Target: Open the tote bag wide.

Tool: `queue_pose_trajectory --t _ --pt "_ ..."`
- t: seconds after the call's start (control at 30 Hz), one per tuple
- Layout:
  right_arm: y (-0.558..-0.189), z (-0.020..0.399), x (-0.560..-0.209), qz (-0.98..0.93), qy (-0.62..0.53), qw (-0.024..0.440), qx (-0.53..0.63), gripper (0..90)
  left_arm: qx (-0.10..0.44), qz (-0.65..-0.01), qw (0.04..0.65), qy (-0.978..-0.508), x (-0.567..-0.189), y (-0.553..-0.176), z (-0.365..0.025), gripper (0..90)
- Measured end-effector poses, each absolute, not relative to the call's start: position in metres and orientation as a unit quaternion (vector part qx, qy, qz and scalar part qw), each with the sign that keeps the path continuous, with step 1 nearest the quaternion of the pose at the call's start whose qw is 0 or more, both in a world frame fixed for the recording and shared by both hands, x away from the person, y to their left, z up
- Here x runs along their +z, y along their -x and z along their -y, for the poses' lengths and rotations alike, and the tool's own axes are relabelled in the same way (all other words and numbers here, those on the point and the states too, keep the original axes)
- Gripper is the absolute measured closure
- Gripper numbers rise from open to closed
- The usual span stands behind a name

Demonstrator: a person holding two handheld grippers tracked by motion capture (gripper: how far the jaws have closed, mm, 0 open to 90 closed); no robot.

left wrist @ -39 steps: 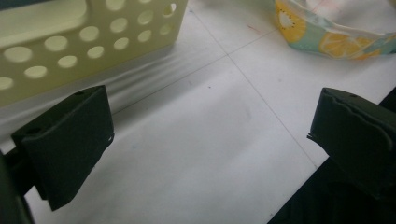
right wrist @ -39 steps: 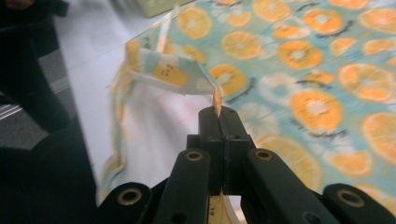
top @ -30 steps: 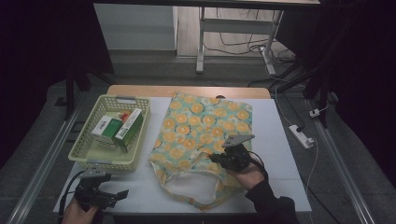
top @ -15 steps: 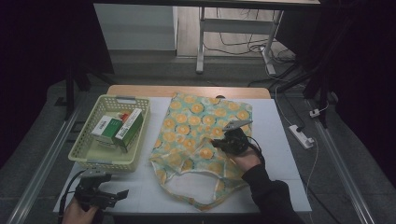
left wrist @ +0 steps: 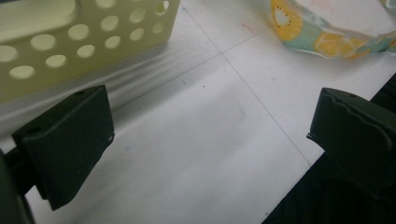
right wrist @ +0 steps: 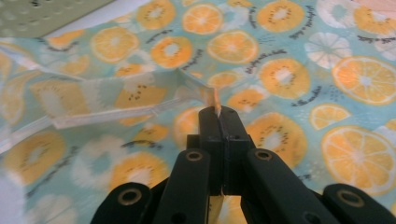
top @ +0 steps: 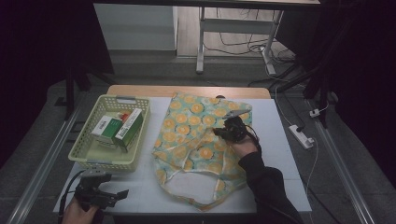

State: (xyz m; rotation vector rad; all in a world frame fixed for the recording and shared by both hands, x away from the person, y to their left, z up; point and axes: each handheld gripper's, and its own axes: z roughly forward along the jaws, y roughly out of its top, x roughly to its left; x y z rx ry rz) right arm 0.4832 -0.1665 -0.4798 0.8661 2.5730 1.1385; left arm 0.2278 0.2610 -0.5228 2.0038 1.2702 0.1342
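The left gripper (top: 100,195), black and held in a hand at the near left corner of the white table (top: 140,186), rests with its two jaws spread wide apart over bare tabletop, nothing between them. Just beyond it stands a pale yellow perforated plastic basket (top: 86,156) holding green and white cardboard boxes (top: 119,127).

The right gripper (top: 223,130) sits farther in, over the middle of a turquoise fabric tote bag printed with orange and kiwi slices (top: 187,135), which lies flat across the centre of the table with its looped handles (top: 187,198) toward the near edge. In the right gripper view its jaws are pressed together on a thin raised edge of the bag (right wrist: 212,95), pinching a strip of the fabric that lifts slightly above the layer beneath. The person's dark sleeve (top: 268,189) runs back from it to the near edge.
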Motion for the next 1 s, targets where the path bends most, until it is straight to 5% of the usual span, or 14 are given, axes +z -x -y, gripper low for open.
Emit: queue_pose_trajectory --t 0.6,1.0 --pt "-0.521 0.176 -0.52 -0.876 -0.333 0.1 0.334 86.7 0.048 -0.498 0.371 -0.782 -0.523 -0.229 -0.261 0.1" --pt "-0.505 0.175 -0.5 -0.87 -0.323 0.093 0.361 47.7 0.05 -0.498 0.371 -0.782 -0.523 -0.228 -0.261 0.1"
